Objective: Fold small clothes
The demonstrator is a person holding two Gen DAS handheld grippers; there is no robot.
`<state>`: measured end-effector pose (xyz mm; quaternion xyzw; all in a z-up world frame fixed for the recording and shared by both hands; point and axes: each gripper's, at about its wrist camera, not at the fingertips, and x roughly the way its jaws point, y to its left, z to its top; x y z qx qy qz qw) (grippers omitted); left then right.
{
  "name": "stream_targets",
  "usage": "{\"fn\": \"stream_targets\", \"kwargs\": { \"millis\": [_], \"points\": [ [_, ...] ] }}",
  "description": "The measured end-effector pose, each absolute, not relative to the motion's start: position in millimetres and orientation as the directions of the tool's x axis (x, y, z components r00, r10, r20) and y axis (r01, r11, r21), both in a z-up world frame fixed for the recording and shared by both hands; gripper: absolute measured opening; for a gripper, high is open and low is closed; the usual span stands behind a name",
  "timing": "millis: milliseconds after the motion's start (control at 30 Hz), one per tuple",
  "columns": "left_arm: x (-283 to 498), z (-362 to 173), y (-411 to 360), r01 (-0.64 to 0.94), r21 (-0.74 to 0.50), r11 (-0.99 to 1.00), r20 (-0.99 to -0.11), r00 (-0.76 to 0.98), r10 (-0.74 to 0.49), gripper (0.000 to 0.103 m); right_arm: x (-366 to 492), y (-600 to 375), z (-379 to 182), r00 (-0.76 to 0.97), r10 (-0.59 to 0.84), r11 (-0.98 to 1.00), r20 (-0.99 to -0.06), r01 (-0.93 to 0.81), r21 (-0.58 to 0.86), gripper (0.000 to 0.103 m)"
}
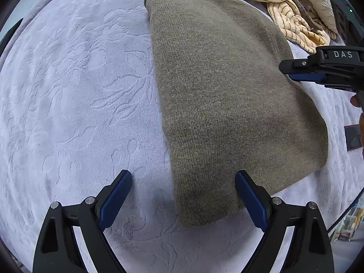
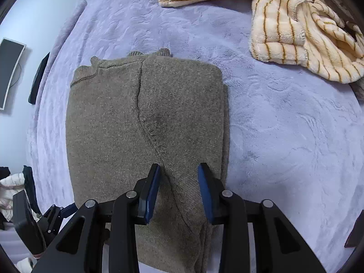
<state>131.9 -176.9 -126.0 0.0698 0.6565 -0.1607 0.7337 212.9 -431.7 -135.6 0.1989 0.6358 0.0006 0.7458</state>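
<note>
While the sweater (image 2: 145,141) lies folded lengthwise on the purple blanket (image 1: 68,91), best to close the right gripper (image 2: 178,191), now spread over a layered fold, on every layer. Left gripper (image 1: 184,198) spread wide, hovering by the near corner, pinching nothing. One sweater; two grippers; one striped cream heap (image 2: 295,34) beyond, garment count unclear.
</note>
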Motion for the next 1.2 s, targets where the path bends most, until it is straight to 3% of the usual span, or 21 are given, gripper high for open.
{"fn": "stream_targets", "kwargs": {
  "millis": [100, 200, 467, 633, 867, 933, 1200],
  "points": [
    [131.3, -124.0, -171.0, 0.330, -0.097, 0.939, -0.988, 0.085, -0.131, 0.093, 200.7, -444.8, -130.4, 0.179, 0.250, 0.916, -0.952, 0.276, 0.292, 0.039],
    [129.7, -122.2, -168.8, 0.327, -0.089, 0.941, -0.989, 0.086, -0.124, 0.093, 188.8, -449.1, -128.0, 0.165, 0.254, 0.905, -0.953, 0.307, 0.294, 0.053],
    [121.6, -115.1, -168.9, 0.301, -0.082, 0.950, -0.989, 0.090, -0.114, 0.093, 144.9, -454.6, -123.5, 0.158, 0.297, 0.858, -0.942, 0.389, 0.336, 0.060],
    [117.5, -106.0, -165.6, 0.296, -0.069, 0.953, -0.990, 0.095, -0.101, 0.093, 117.7, -457.9, -125.3, 0.151, 0.317, 0.833, -0.936, 0.427, 0.352, 0.071],
    [109.6, -96.9, -173.5, 0.303, -0.065, 0.951, -0.993, 0.078, -0.092, 0.093, 93.9, -459.0, -132.5, 0.142, 0.337, 0.810, -0.931, 0.460, 0.364, 0.072],
    [105.7, -100.6, -174.8, 0.303, -0.062, 0.951, -0.994, 0.067, -0.086, 0.093, 90.0, -458.4, -132.5, 0.145, 0.339, 0.809, -0.929, 0.459, 0.367, 0.083],
    [92.7, -111.3, -179.9, 0.324, -0.043, 0.945, -0.998, 0.036, -0.058, 0.093, 81.2, -459.9, -132.0, 0.174, 0.345, 0.800, -0.922, 0.459, 0.386, 0.086]
  ]
}}
